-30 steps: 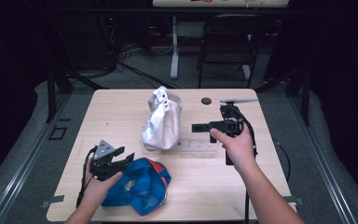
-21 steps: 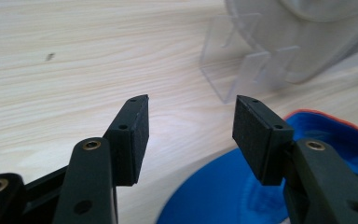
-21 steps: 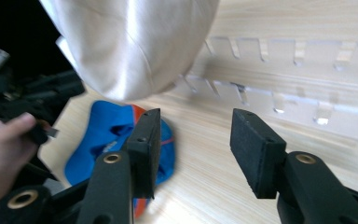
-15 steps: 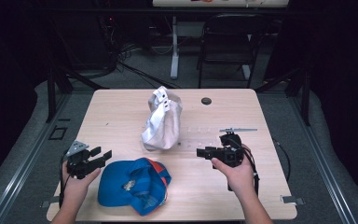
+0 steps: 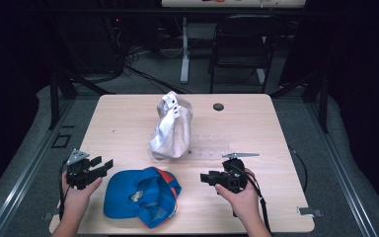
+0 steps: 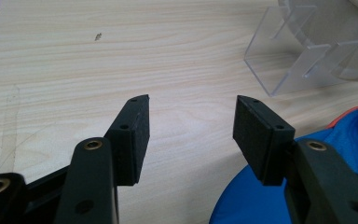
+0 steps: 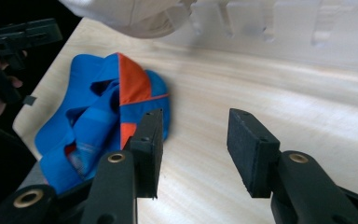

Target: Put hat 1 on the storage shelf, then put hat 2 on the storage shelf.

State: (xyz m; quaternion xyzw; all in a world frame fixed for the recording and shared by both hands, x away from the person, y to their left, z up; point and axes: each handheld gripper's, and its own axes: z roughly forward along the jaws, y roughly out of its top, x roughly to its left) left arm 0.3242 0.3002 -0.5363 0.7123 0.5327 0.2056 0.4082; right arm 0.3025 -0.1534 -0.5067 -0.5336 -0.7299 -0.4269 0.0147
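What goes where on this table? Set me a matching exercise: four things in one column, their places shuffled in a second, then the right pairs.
Things
1. blue and orange fabric cap
2. white fabric cap
3. small dark round disc
4. clear acrylic stand

Places
A. far side of the wooden table, right of the middle
B. near edge, between the left gripper and right gripper
C. propped up at the middle
D. beside the white cap, mostly bare

Pairs: 1-B, 2-C, 3-A, 4-D
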